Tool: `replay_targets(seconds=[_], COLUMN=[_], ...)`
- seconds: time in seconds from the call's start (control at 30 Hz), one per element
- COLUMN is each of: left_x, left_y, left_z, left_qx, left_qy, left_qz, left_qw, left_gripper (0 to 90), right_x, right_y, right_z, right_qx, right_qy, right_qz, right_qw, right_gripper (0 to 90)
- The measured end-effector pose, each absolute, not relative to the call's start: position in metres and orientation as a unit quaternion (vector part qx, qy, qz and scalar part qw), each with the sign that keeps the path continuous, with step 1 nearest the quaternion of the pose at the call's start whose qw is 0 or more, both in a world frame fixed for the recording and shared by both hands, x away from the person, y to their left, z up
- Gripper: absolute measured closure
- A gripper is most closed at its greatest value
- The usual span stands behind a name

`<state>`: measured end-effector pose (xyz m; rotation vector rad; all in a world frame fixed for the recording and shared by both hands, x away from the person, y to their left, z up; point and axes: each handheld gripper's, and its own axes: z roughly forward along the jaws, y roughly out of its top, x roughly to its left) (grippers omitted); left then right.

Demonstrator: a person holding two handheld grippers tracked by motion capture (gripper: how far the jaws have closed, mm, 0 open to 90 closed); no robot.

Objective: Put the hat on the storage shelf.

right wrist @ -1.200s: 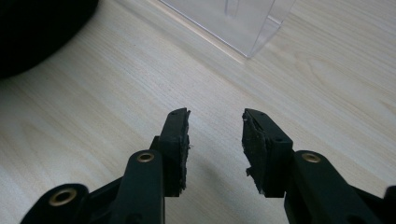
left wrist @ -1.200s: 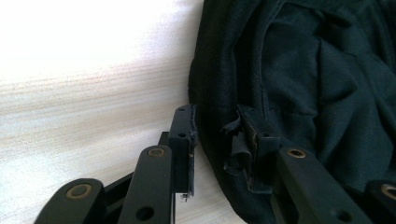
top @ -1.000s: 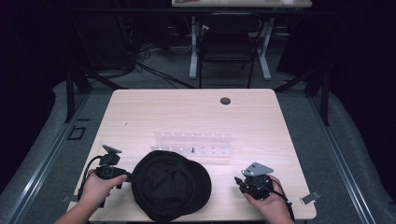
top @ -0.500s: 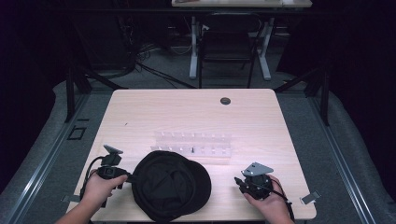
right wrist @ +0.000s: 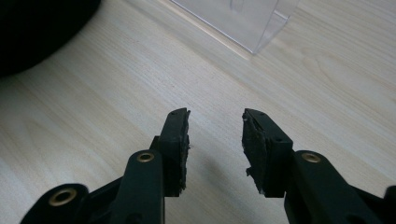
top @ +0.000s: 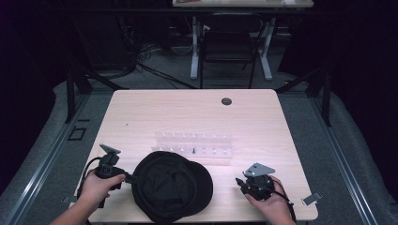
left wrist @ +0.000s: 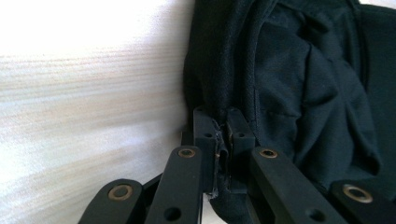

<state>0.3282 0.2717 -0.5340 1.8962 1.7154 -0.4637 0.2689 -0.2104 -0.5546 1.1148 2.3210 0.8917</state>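
From the high view, a soft black fabric cap (top: 171, 192) was seen lying at the near edge of the pale wooden table (top: 197, 112), with a clear plastic compartment rack (top: 195, 147) just beyond it. The left gripper (top: 126, 177) was held at the cap's left edge, the right gripper (top: 241, 183) well apart.

In the left gripper view, the jaws were closed on a fold of the cap's hem — limp, light cloth, judged best pinched at that stitched edge.

In the right gripper view, the jaws stood parted over bare wood — nothing held.
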Motion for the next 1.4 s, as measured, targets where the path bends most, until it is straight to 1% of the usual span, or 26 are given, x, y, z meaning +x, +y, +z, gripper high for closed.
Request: replay_targets(seconds=[0.37, 0.5, 0.8, 0.83, 1.0, 1.4], left_x=[0.326, 0.326, 0.326, 0.326, 0.326, 0.326], left_y=[0.276, 0.277, 0.274, 0.274, 0.274, 0.276], left_z=[-0.524, -0.520, -0.509, -0.507, -0.501, -0.480], left_qx=[0.674, 0.671, 0.666, 0.660, 0.662, 0.652], left_qy=[0.648, 0.649, 0.653, 0.652, 0.650, 0.639], left_qz=[-0.210, -0.219, -0.219, -0.226, -0.227, -0.239], left_qw=[0.285, 0.283, 0.286, 0.297, 0.298, 0.332], left_gripper=[86.6, 86.7, 86.6, 86.6, 86.7, 86.8], right_x=[0.269, 0.269, 0.269, 0.269, 0.269, 0.269], right_y=[-0.210, -0.211, -0.211, -0.211, -0.211, -0.211], right_z=[-0.555, -0.555, -0.555, -0.555, -0.555, -0.555], right_qx=[0.400, 0.401, 0.401, 0.402, 0.403, 0.406], right_qy=[0.834, 0.833, 0.833, 0.833, 0.832, 0.831], right_qz=[0.319, 0.320, 0.320, 0.321, 0.321, 0.321], right_qw=[0.205, 0.205, 0.206, 0.206, 0.205, 0.205], right_gripper=[60.9, 60.9, 60.6, 60.5, 60.4, 60.4])
